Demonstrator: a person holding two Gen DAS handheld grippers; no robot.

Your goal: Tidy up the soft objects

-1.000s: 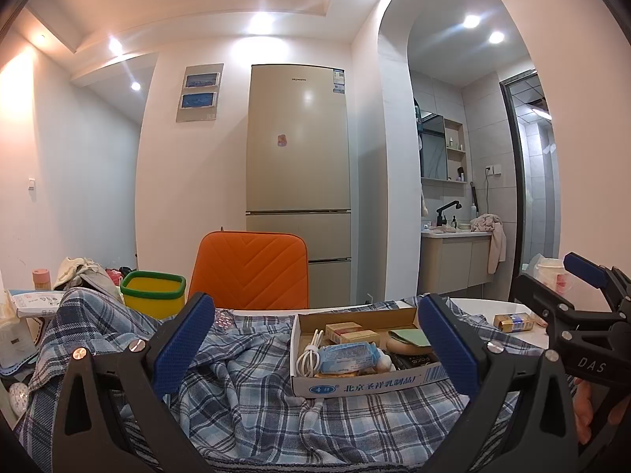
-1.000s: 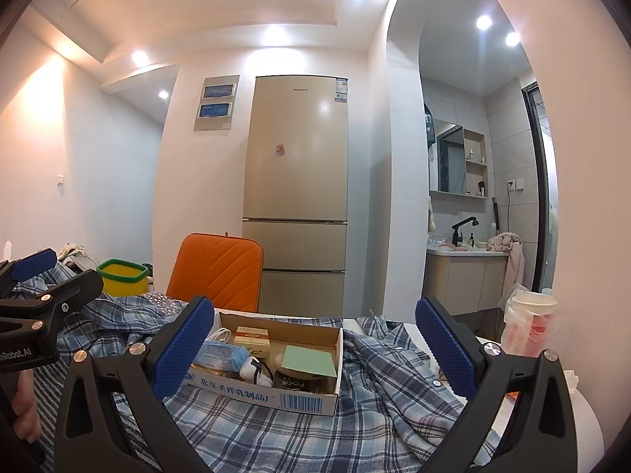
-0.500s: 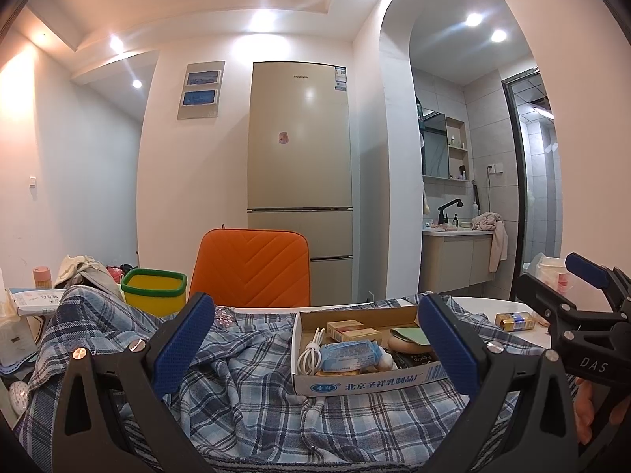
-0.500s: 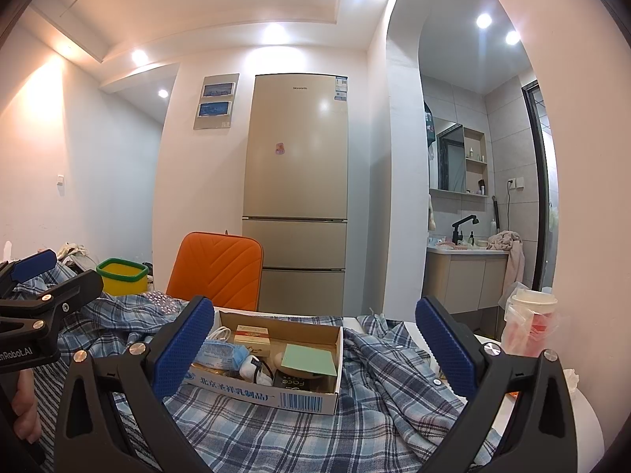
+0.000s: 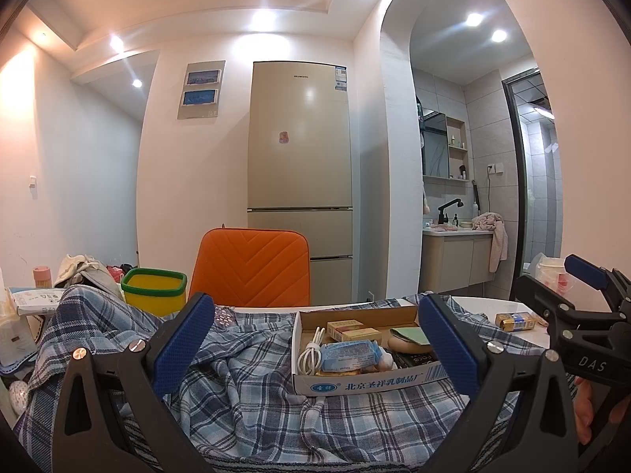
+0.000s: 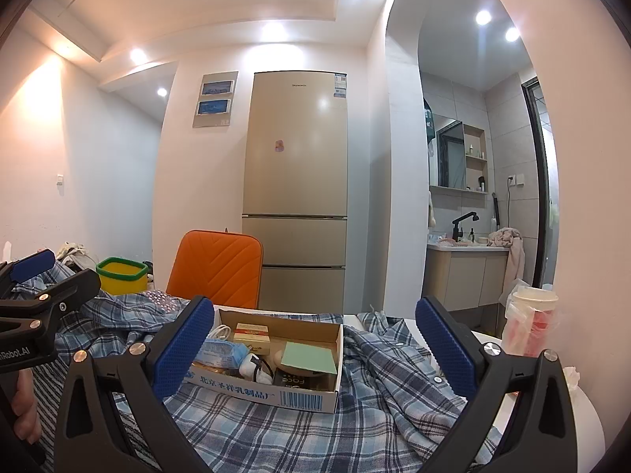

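Note:
A blue plaid shirt [image 5: 244,402] [image 6: 394,370] lies crumpled over a white table. On top of it sits an open cardboard box [image 5: 355,382] [image 6: 268,392] with small packets, a cable and a green pad inside. My left gripper [image 5: 315,315] hovers open just above the cloth, its blue pads [image 5: 185,339] wide apart and empty. My right gripper [image 6: 315,315] is likewise open, low over the shirt, facing the box. Each gripper shows at the edge of the other's view, the right gripper [image 5: 583,299] beside the left, the left gripper [image 6: 35,280] beside the right.
An orange chair [image 5: 252,264] stands behind the table, with a yellow bin [image 5: 154,289] to its left. A cup in a plastic bag [image 6: 530,323] and a small can [image 5: 512,321] stand at the table's right. Clutter piles at the far left [image 5: 27,307].
Both views have tilted very slightly upward; the shirt, box and grippers' openings look the same.

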